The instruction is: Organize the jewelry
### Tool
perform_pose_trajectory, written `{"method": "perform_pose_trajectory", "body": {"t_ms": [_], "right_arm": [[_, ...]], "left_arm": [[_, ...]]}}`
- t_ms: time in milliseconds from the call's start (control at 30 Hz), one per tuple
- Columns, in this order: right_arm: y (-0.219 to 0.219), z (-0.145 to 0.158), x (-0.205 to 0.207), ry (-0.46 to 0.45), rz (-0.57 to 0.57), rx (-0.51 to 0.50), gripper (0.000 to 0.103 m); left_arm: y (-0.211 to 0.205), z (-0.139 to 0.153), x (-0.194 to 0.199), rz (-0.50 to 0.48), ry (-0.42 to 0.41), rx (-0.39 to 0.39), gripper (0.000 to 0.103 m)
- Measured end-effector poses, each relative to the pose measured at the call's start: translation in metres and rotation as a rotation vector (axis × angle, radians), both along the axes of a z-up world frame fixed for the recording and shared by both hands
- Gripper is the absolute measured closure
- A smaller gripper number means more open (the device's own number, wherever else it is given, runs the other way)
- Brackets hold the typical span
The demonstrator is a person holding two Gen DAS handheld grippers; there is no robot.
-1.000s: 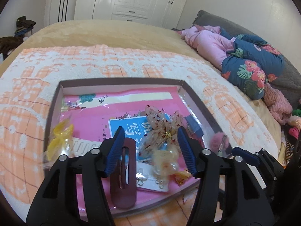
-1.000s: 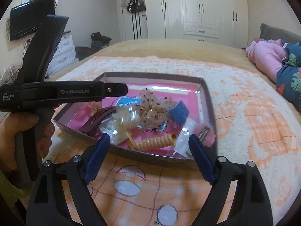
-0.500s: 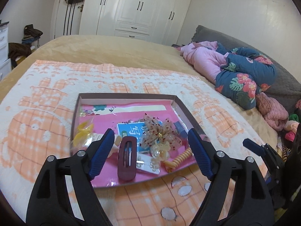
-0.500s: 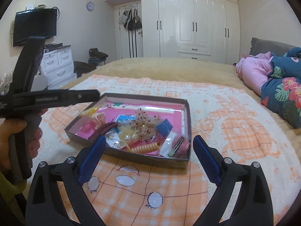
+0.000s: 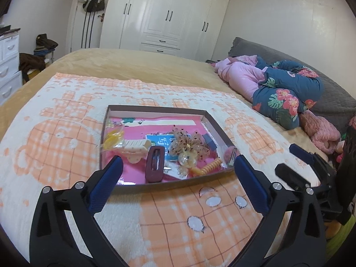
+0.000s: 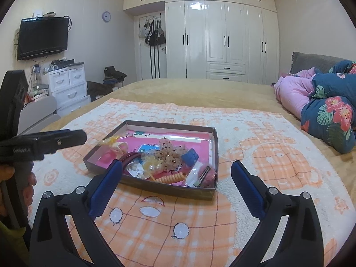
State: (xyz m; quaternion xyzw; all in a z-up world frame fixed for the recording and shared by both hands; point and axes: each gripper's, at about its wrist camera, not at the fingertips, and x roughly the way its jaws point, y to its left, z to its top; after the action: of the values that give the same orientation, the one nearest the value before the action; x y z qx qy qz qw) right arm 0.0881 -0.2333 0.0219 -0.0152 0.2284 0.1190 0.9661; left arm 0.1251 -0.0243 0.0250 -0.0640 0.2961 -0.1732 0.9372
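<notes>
Layout: tray (image 5: 219,131) on blanket (image 5: 55,155), blanket on bed (image 5: 133,62).
In the tray, left wrist view: bow clip (image 5: 112,136) at left wall, claw clip (image 5: 135,149) just right of it, barrette (image 5: 155,163) centre-front, beaded flower (image 5: 189,145) right of barrette, coil tie (image 5: 208,166) front-right, pompom clip (image 5: 230,154) in front-right corner. Bedding pile (image 5: 278,89) right of the tray, wardrobe (image 5: 169,15) behind the bed, drawers (image 6: 66,84) left.
</notes>
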Motion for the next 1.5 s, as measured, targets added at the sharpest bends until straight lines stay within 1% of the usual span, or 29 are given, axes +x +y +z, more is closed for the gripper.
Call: {"method": "perform_pose_trajectory", "body": {"t_ms": [200, 400, 533, 700, 867, 1000, 1100, 1167, 1333, 1500], "right_arm": [[-0.001, 0.003, -0.01, -0.026, -0.005, -0.008, 0.007], [-0.001, 0.002, -0.02, -0.054, -0.012, -0.023, 0.006], [0.0, -0.001, -0.03, -0.083, -0.023, -0.043, 0.006], [-0.005, -0.006, -0.04, -0.105, -0.048, -0.032, 0.006], [-0.012, -0.015, -0.049, -0.122, -0.083, -0.008, 0.006], [-0.015, -0.02, -0.052, -0.124, -0.092, 0.01, 0.006], [-0.015, -0.024, -0.057, -0.141, -0.09, 0.009, 0.006], [-0.014, -0.026, -0.06, -0.159, -0.09, 0.006, 0.006], [-0.015, -0.028, -0.067, -0.216, -0.107, 0.01, 0.006], [-0.018, -0.031, -0.069, -0.244, -0.133, 0.016, 0.006]], "left_arm": [[0.004, -0.003, -0.018, 0.031, -0.015, 0.013, 0.011], [0.009, -0.007, -0.036, 0.067, -0.044, -0.007, 0.011], [0.009, -0.01, -0.046, 0.074, -0.075, 0.005, 0.011], [0.003, -0.019, -0.055, 0.061, -0.078, 0.03, 0.011], [0.0, -0.024, -0.068, 0.062, -0.122, 0.039, 0.011], [-0.001, -0.025, -0.071, 0.098, -0.13, 0.063, 0.011], [-0.002, -0.026, -0.072, 0.132, -0.142, 0.09, 0.011], [-0.001, -0.027, -0.075, 0.148, -0.159, 0.094, 0.011], [0.002, -0.029, -0.08, 0.13, -0.19, 0.074, 0.011], [-0.001, -0.028, -0.082, 0.13, -0.223, 0.081, 0.011]]}}
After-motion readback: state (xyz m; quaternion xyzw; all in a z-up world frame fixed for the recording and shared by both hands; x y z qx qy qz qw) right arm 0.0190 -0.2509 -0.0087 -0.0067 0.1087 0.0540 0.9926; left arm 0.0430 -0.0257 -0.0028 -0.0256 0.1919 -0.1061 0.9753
